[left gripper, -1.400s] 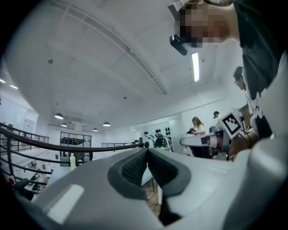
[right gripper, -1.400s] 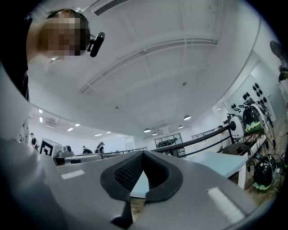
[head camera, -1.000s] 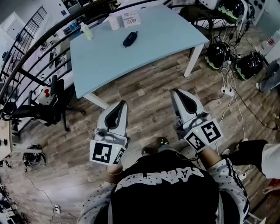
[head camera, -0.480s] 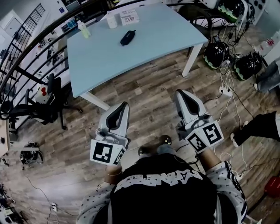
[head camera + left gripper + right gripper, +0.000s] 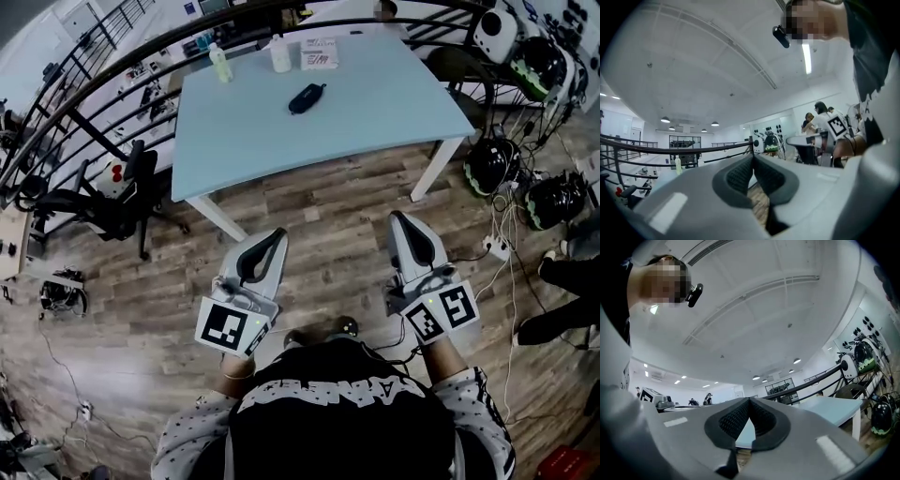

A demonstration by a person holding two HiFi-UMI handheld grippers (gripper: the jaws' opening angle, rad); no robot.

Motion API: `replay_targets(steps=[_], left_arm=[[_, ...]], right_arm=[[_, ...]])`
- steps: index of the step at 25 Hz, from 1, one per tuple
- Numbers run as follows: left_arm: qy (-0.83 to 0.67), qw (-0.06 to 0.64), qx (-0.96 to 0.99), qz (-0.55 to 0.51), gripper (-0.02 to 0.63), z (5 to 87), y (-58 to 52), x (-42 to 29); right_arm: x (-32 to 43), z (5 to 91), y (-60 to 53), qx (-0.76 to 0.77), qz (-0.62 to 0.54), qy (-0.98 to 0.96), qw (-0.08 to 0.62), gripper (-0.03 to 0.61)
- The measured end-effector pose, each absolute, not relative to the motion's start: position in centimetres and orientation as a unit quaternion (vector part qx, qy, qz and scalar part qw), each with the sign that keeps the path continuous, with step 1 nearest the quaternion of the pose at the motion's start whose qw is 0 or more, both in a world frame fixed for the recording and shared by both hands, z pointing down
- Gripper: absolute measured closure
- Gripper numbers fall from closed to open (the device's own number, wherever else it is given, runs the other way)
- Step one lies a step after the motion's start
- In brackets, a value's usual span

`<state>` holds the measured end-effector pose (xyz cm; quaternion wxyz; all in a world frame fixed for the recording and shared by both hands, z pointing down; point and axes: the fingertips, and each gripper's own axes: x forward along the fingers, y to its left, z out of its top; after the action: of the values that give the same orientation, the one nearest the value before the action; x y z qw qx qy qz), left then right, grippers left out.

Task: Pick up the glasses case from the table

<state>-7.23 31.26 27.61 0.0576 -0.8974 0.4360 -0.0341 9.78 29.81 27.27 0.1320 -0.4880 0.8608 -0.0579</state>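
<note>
approach step. my left gripper (image 5: pixel 273 238) and right gripper (image 5: pixel 404 221) sit short of the desk (image 5: pixel 394 112), fingers (image 5: pixel 734 420) closed on nothing. the glasses case (image 5: pixel 307 98) lies far ahead, mid-desk. next i'd judge: close in, open one gripper over it.

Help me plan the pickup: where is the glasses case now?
In the head view, the glasses case lies on the light blue table, in its far half, just this side of the white bottle and the printed sheet.

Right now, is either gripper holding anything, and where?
Nothing. The left gripper and right gripper are shut and empty; the glasses case lies on the table.
</note>
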Motion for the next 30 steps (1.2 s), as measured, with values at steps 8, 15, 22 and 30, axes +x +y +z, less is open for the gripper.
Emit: replay_targets(steps=[8, 15, 22, 30], left_arm=[[0.474, 0.052, -0.879, -0.032, 0.614, 27.7, 29.9, -5.0], [0.498, 0.055, -0.864, -0.042, 0.614, 27.6, 30.1, -4.4], [0.528, 0.054, -0.846, -0.049, 0.614, 27.8, 30.9, -6.1], [0.528, 0.053, -0.847, -0.041, 0.614, 28.4, 29.9, -6.3]], right_arm=[[12.7, 27.4, 27.8, -0.460, -0.065, 0.874, 0.143, 0.572], [14.5, 27.7, 26.7, -0.447, -0.072, 0.879, 0.149, 0.572], [14.3, 28.0, 25.9, -0.434, -0.075, 0.886, 0.143, 0.571], [14.6, 27.7, 24.6, -0.437, -0.056, 0.888, 0.134, 0.569]])
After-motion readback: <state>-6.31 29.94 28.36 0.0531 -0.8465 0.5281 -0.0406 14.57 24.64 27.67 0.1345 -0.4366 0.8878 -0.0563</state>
